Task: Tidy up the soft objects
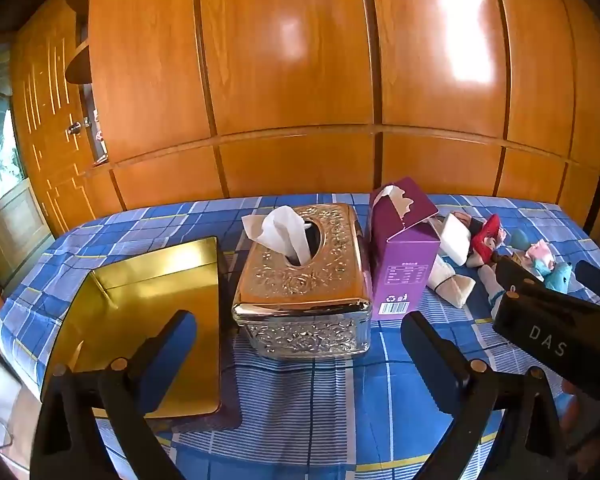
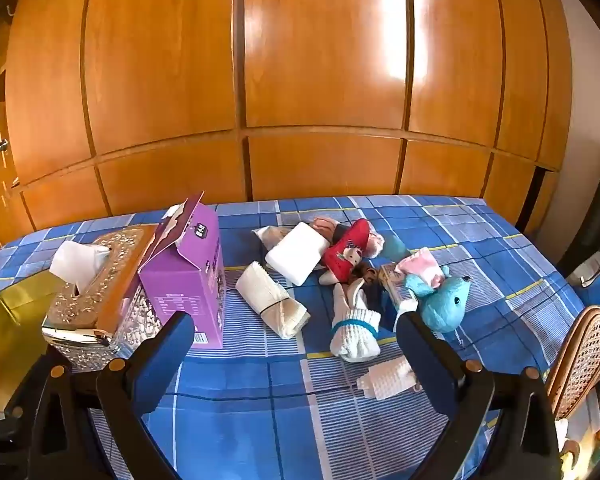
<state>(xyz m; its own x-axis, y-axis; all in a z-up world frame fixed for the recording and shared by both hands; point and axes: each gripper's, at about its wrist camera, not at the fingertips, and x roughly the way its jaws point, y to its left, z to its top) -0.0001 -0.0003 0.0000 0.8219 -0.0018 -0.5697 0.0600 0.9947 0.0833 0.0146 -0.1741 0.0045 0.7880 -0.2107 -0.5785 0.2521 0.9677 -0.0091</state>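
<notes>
Fingers (image 2: 418, 344) spread; two tissue boxes (one purple (image 2: 188, 268), one metallic (image 2: 96, 292)).

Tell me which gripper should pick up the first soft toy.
Right. The right gripper, jaws open and empty, faces the pile with the blue plush; the left gripper faces the tissue box.

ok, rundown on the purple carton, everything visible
The purple carton is a tall cardboard box standing upright on the blue checked cloth. Its top flaps are torn open, with white tissue showing inside. One side carries a printed table, a barcode and recycling marks. It stands against the ornate metal tissue box, left of the soft pile.
</notes>
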